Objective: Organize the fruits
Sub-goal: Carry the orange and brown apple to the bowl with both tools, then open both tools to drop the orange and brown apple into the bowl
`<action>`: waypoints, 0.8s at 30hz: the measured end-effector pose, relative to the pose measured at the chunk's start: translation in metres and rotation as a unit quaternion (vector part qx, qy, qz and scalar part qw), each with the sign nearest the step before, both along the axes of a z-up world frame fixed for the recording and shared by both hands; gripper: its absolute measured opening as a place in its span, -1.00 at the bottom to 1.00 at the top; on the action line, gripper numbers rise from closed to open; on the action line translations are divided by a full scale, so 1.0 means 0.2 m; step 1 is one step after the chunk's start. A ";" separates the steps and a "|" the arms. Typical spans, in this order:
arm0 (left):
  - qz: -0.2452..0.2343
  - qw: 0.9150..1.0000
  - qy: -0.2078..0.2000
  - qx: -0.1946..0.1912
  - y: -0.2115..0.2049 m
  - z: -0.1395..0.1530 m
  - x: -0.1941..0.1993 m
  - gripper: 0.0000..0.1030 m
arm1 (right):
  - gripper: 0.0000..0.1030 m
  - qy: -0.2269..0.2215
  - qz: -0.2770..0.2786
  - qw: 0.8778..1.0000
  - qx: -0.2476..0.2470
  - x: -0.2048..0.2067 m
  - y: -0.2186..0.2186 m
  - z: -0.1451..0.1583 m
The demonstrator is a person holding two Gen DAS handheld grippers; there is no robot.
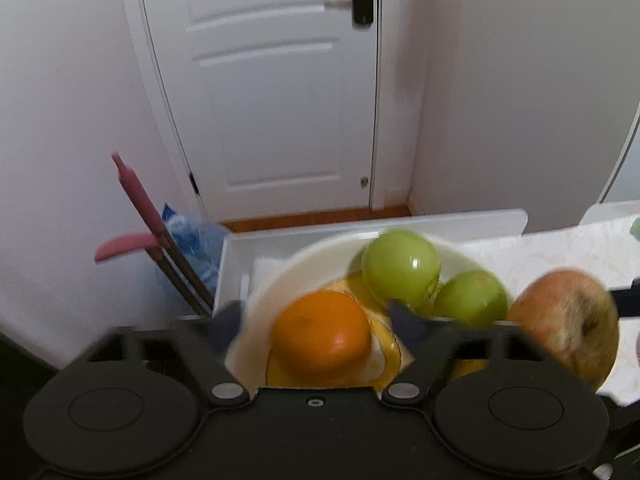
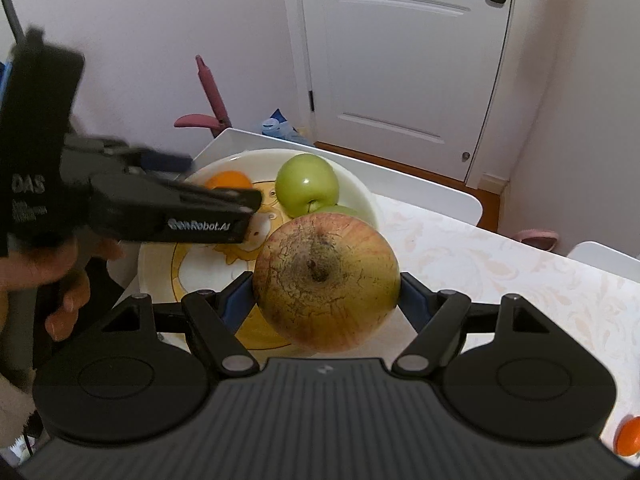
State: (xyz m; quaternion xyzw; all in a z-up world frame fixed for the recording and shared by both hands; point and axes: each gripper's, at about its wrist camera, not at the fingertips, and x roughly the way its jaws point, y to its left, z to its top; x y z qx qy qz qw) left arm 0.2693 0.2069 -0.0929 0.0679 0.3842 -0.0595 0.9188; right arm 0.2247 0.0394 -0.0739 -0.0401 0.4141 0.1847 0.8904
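Fingers of the right gripper [image 2: 326, 294] clench the russet apple [image 2: 326, 280] from both sides and hold it above the near right rim of the white bowl [image 2: 360, 196]. Fingers of the left gripper [image 1: 316, 320] stand released on either side of the orange [image 1: 322, 336], which lies in the bowl beside two green apples [image 1: 400, 268]; no pad presses on it.

So the orange looks delivered, and the step in hand is bringing the big apple in. Free room lies in the bowl's near part, over the yellow picture; the green apples fill the far right. The left gripper reaches across the bowl's left half and should probably clear out first. Next, the apple must be lowered inside the rim before release, or it may roll onto the counter [image 2: 500, 264].
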 end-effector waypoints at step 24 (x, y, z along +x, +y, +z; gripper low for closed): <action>0.064 0.998 -0.005 -0.021 0.11 0.14 -0.21 0.92 | 0.77 -0.018 0.057 0.998 0.002 -0.03 0.15 -0.11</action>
